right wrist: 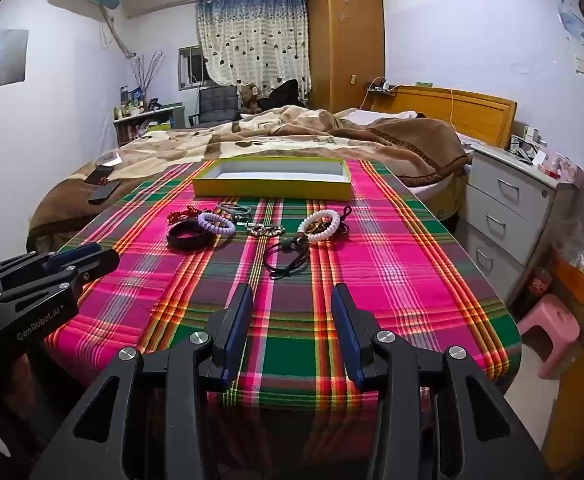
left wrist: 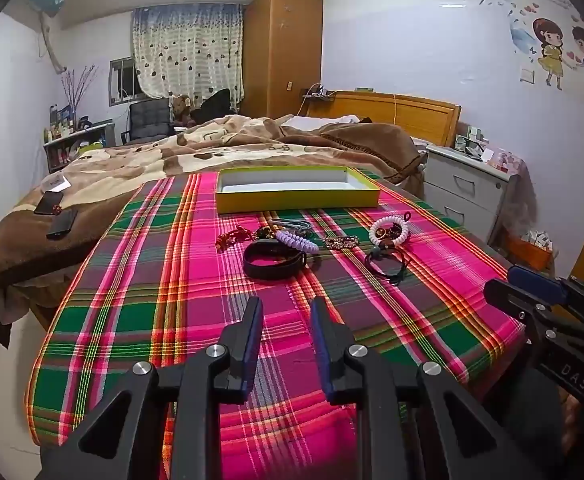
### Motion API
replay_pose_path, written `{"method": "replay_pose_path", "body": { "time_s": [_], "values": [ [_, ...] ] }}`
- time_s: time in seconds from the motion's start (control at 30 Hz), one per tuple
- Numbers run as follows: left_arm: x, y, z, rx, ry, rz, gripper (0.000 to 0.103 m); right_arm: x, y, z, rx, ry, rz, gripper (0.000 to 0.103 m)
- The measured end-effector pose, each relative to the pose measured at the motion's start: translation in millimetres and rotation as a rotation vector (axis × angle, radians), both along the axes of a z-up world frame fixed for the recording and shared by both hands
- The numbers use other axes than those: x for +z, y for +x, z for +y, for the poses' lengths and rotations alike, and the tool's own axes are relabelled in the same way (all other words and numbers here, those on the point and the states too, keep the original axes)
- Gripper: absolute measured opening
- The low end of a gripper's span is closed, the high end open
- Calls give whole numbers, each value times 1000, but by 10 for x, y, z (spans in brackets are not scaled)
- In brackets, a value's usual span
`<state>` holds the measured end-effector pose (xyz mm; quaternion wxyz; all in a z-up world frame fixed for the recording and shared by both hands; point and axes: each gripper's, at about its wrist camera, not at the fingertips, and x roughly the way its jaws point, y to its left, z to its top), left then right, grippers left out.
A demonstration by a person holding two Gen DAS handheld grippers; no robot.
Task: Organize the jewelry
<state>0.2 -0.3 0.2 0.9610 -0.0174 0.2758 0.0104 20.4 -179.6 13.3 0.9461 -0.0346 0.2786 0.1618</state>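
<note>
The left gripper [left wrist: 285, 312] and right gripper [right wrist: 292, 300] both hover with jaws apart and empty over the plaid cloth [left wrist: 171, 280], short of the jewelry pile [left wrist: 304, 240] lying before the yellow box [left wrist: 296, 196].

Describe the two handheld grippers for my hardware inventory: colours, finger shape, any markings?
Both match. The left gripper and right gripper have matte black angular frames with triangular cut-outs, round silver bolt heads at the pivots, and two flat fingers lined with dark blue pads. White lettering on the left gripper's side reads "GenRobot.AI". No cables or sleeves clearly show.
</note>
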Motion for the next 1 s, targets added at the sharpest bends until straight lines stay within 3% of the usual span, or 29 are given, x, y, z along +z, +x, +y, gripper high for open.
{"method": "replay_pose_path", "body": {
  "time_s": [1.0],
  "values": [
    [4, -48, -5, -17, -36, 5, 24, -26, -8, 40, 7, -3, -1, 42]
  ]
}}
